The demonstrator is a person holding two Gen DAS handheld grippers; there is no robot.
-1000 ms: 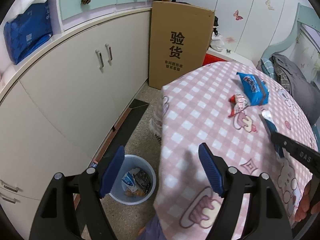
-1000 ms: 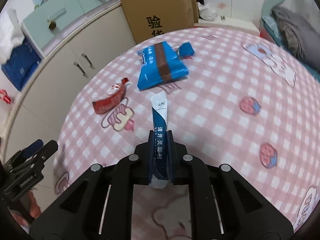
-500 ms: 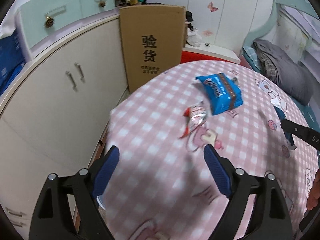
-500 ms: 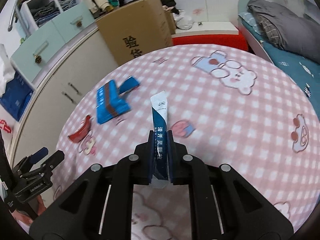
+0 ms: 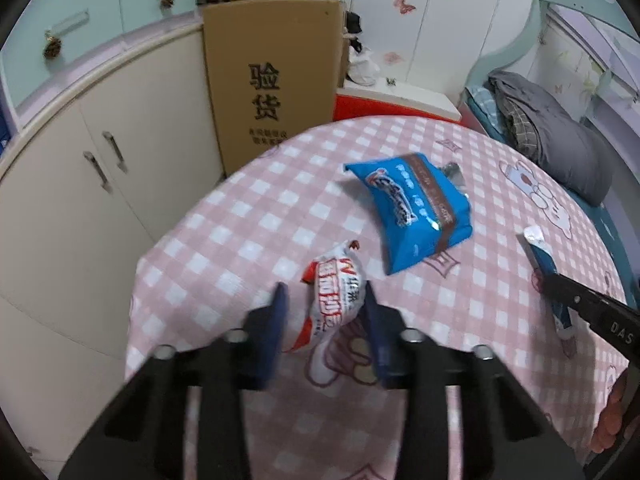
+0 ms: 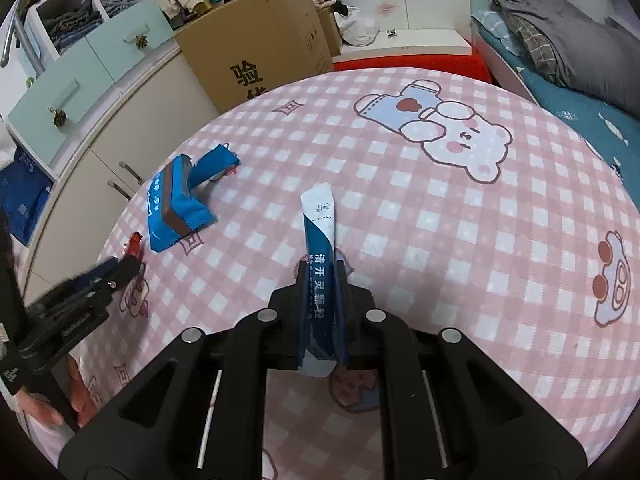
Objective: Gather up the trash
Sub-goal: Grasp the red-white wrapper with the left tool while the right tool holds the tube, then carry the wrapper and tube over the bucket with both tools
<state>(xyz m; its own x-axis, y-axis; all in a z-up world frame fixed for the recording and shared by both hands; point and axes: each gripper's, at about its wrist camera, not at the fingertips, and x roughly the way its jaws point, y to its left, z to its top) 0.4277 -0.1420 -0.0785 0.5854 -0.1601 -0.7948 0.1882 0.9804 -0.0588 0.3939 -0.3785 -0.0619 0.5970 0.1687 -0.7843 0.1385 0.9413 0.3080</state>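
A crumpled red and white wrapper (image 5: 335, 295) lies on the pink checked table (image 5: 248, 216). My left gripper (image 5: 325, 307) is open, low over the table, with its blue fingers on either side of the wrapper. The right finger looks close to it or touching. A blue snack bag (image 5: 412, 208) lies further back; it also shows in the right wrist view (image 6: 176, 204). My right gripper (image 6: 321, 280) is shut on a blue and white sachet (image 6: 322, 240) and holds it above the table. The left gripper (image 6: 100, 280) shows at the left of the right wrist view.
A tall cardboard box (image 5: 272, 80) stands behind the table against white cabinets (image 5: 100, 168). A bed with a grey blanket (image 5: 556, 140) lies to the right. A red and white low bench (image 5: 396, 100) is behind the table.
My left gripper has swung from the floor bin over the table, dropped around the red and white wrapper and narrowed. My right gripper has lifted and shifted right, still holding the sachet.
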